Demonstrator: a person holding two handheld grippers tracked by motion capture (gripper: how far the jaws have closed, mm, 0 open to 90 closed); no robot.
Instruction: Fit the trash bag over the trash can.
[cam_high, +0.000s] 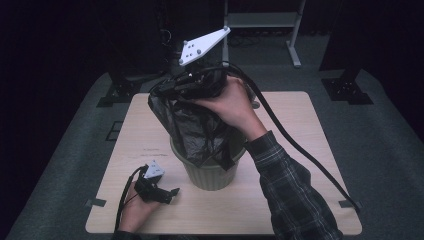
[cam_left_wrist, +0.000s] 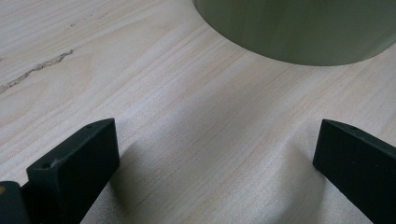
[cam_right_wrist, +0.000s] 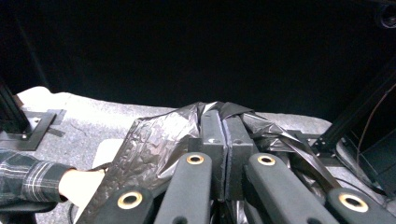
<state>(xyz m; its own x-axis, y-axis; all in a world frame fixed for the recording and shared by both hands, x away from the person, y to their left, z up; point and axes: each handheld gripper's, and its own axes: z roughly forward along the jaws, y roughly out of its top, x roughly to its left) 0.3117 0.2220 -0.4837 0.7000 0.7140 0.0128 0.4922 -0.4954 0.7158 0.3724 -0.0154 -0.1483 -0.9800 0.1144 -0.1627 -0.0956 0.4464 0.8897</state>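
Right gripper (cam_high: 172, 87) raised above the middle of the desk (cam_high: 300, 120), toward its far edge, held in the right hand (cam_high: 232, 107). Jaws pressed together and clamped on the top edge of a black plastic bag (cam_high: 192, 125); in the right gripper view (cam_right_wrist: 223, 135) crinkled film bunched on both sides of the closed jaws, with the bag (cam_right_wrist: 149, 149) spreading away to the left. Bag hanging down from the grip, stretched and tilted, its lower part inside a pale green ribbed bin (cam_high: 212, 175). Bin upright on the desk, nearer the near edge than the far one, roughly mid-width. Some of the bag draped over the bin's rim on the right side.

Left gripper (cam_high: 167, 194) low at the near left part of the desk, just beside the bin, held in the left hand (cam_high: 135, 212). Jaws wide apart, nothing between them; in the left gripper view (cam_left_wrist: 215, 154) bare pale wood (cam_left_wrist: 187, 93) between the two black jaws, and the curved wall of the bin (cam_left_wrist: 299, 32) just ahead.

Thick black cable (cam_high: 300, 150) trailing from the right gripper across the desk to its near right corner. Plaid sleeve (cam_high: 295, 195) over the right forearm.
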